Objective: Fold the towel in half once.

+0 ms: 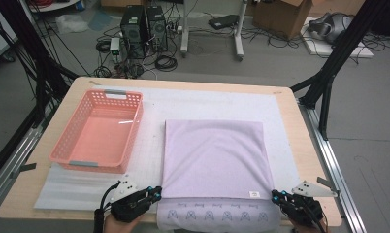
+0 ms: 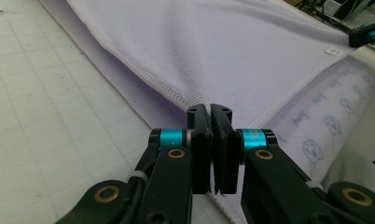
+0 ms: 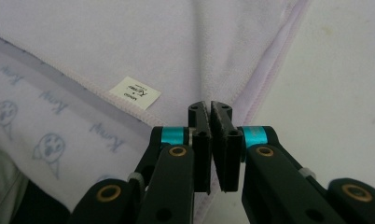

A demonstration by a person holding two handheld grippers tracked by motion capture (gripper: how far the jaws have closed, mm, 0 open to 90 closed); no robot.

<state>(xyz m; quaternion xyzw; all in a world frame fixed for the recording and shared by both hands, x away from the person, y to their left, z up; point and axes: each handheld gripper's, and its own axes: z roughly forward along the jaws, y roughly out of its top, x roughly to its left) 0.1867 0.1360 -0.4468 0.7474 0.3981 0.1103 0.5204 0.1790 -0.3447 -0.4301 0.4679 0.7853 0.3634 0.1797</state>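
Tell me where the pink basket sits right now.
In the high view, the pink basket sits on the table's left side, left of the folded lilac towel.

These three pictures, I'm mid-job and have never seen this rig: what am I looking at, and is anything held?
There is no robot arm here. A person stands at the near edge of the table and holds a two-jaw gripper in each hand. The high view looks down from above: the left gripper is at the lower left, the right gripper at the lower right. The other two pictures come from cameras riding on each gripper, looking along its black jaws.

On the table lie a white mat, an empty pink basket and a folded lilac towel with a small white label. Each gripper's jaws are shut at a near corner of the towel's upper layer; they seem to pinch its edge, though the jaws hide the contact.
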